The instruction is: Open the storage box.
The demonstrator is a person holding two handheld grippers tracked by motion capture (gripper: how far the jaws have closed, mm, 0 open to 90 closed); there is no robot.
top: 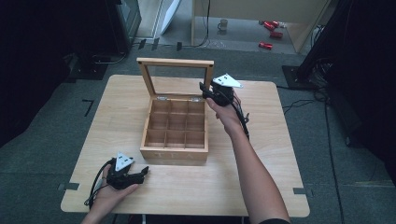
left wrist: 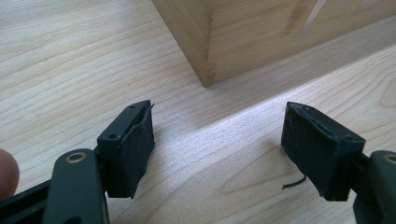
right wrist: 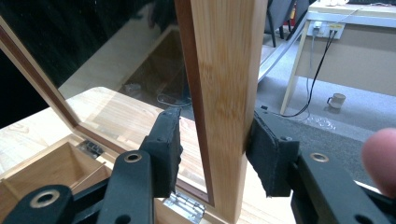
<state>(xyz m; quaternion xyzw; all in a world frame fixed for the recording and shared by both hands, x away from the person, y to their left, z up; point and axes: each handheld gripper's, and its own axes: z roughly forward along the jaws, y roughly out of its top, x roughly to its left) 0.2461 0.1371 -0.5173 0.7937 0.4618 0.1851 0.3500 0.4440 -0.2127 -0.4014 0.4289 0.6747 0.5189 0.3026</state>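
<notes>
A wooden compartment box stands mid-table with its glass-windowed lid raised upright at the back. My right gripper is at the lid's right side. In the right gripper view the lid's frame stands between the jaws of my right gripper: one pad lies against its far side and the other is a small gap off the glass side. My left gripper rests on the table by the box's front left corner. It is open with bare tabletop between its pads.
The table has free wood to the right of and in front of the box. On the floor beyond it are a mug, red objects and cables. Dark equipment stands at both far corners.
</notes>
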